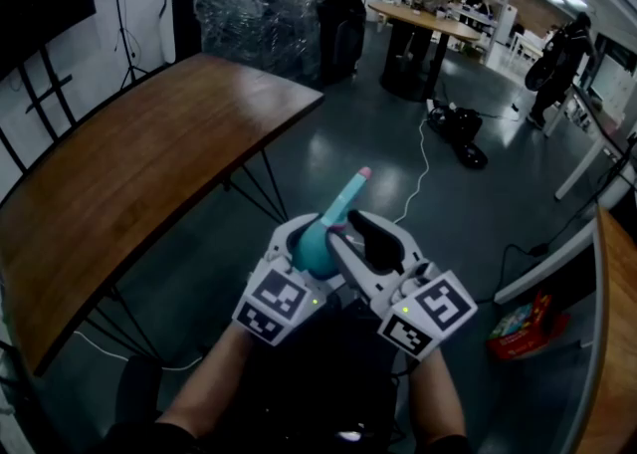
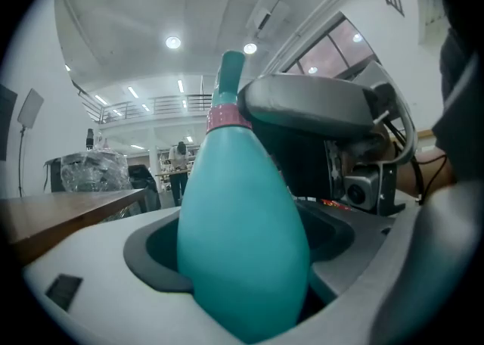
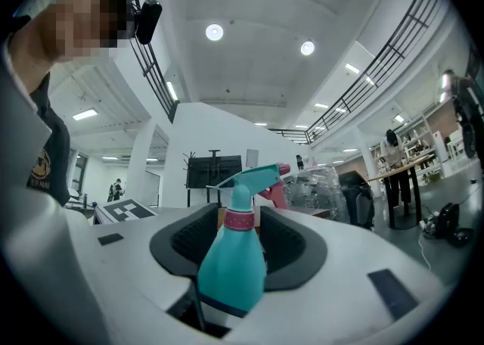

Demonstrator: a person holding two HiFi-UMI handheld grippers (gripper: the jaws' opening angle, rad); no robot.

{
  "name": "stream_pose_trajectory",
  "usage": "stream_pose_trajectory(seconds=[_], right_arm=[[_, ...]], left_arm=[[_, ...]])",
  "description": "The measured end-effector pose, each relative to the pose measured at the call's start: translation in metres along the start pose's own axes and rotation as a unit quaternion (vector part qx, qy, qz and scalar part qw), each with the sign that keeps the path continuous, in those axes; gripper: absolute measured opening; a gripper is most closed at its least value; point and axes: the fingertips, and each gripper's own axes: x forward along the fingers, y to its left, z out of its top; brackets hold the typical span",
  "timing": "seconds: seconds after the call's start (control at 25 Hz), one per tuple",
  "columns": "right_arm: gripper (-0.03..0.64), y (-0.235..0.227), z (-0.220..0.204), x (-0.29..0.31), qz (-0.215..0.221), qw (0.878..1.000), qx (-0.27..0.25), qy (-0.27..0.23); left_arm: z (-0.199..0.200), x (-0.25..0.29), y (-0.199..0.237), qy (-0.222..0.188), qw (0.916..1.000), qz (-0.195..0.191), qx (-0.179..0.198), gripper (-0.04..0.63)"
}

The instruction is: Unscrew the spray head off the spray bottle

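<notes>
Lower centre of the head view, the left gripper (image 1: 305, 243) clamps the teal plastic spray bottle (image 1: 320, 253), its neck pointing upper right. The right gripper (image 3: 242, 241) stands open around the pink collar (image 3: 240, 219) (the nearer tool to the teal spray head (image 1: 345, 198)).

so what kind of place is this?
Probably an open-plan lab or workshop hall: curved wooden table, plastic-wrapped stack, cable on the floor, mezzanine railing overhead.

Plastics, wood, polished floor
Smooth, faintly glossy teal plastic spray bottle (image 3: 227, 275); matt grey plastic right claw (image 3: 240, 219), dark ribbed pads (image 3: 190, 241); glossy wood bench (image 1: 129, 183); shiny floor (image 1: 398, 143).
</notes>
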Motion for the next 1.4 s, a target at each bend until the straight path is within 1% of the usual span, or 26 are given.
stream_pose_trajectory(seconds=[0.12,0.16,0.2,0.36,0.68,0.92,1.28,1.4], right_arm=[[0.168,-0.001,-0.002,0.0,-0.003,1.0,-0.001,0.003],[0.15,-0.002,-0.002,0.0,-0.004,1.0,0.0,0.004],[0.146,-0.002,-0.002,-0.001,-0.003,1.0,0.001,0.006],[0.138,-0.003,-0.003,-0.003,0.015,1.0,0.006,0.014],[0.136,0.007,-0.002,-0.008,0.064,0.998,0.003,0.019],[0.137,0.015,-0.002,-0.013,0.104,0.994,0.007,0.021],[0.135,0.022,0.0,-0.017,0.137,0.99,0.013,0.018],[0.135,0.025,0.0,-0.019,0.155,0.988,0.014,0.018]], left_arm=[[-0.001,0.001,-0.005,0.004,0.9999,0.0,0.015,0.426],[-0.001,0.002,-0.007,0.005,0.9998,0.0,0.019,0.426],[-0.001,0.002,-0.008,0.007,0.9997,0.0,0.022,0.426],[-0.003,0.001,-0.012,0.009,0.9996,-0.016,0.022,0.426],[0.0,-0.008,-0.026,-0.008,0.9961,-0.086,0.018,0.425],[0.002,-0.018,-0.037,-0.015,0.9891,-0.144,0.026,0.425],[0.005,-0.03,-0.046,-0.026,0.9801,-0.196,0.016,0.423],[0.004,-0.034,-0.051,-0.024,0.9754,-0.218,0.017,0.422]])
